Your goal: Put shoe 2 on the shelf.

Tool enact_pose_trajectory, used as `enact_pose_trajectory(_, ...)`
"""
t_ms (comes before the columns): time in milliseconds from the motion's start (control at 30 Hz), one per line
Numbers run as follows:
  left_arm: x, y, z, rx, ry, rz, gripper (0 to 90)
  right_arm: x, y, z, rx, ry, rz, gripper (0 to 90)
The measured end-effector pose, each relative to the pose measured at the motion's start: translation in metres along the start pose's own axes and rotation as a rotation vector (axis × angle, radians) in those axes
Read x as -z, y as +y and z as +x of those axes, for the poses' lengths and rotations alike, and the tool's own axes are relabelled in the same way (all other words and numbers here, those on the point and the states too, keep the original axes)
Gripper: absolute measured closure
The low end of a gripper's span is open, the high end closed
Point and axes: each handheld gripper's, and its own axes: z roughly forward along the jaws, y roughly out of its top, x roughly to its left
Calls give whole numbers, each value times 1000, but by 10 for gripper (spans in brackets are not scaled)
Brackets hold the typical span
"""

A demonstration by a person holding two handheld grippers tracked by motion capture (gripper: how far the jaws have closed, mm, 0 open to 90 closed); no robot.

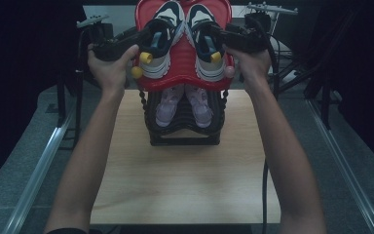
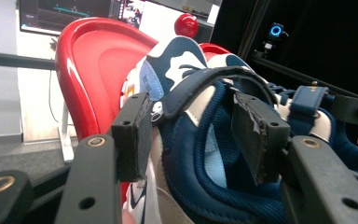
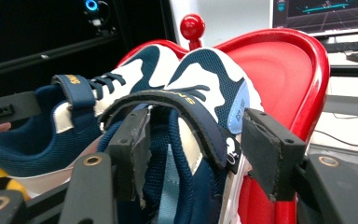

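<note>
Now both grippers, left gripper (image 1: 143,40) and right gripper (image 1: 222,35), are standing released around the navy-and-white mesh sneakers (image 1: 185,36) resting on the glossy red plastic rack shelf (image 1: 185,78), and a careless withdrawal snagging a strap is risking dragging a shoe off.

A recording lab: black curtains, tracking camera (image 2: 276,31) (ring lit blue), monitor (image 3: 325,10) showing graphics.

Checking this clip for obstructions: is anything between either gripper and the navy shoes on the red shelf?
Nothing visible. The left gripper has its jaws open around the collar of the left shoe, and the right gripper straddles the right shoe the same way, on the red shelf.
</note>
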Motion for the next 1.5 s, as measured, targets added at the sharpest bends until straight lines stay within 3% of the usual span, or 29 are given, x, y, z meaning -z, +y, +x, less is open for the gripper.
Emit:
enact_pose_trajectory(267,13,1,8,2,-32,18,480,19,-2,3,18,59,-50,427)
enact_pose_trajectory(433,25,0,13,9,-47,10,479,32,-8,2,30,60,-58,456)
enact_pose_trajectory(633,39,-2,19,19,-58,17,480,44,-15,-5,5,65,-72,475)
enact_pose_trajectory(933,59,-13,28,14,-52,42,489,57,-32,-12,-4,81,-83,496)
enact_pose_trajectory(1200,77,-27,35,17,-49,45,490,75,-56,-21,-25,65,-93,509)
enact_pose_trajectory(1500,86,-46,46,30,-50,64,491,93,-80,-31,-35,64,-88,517)
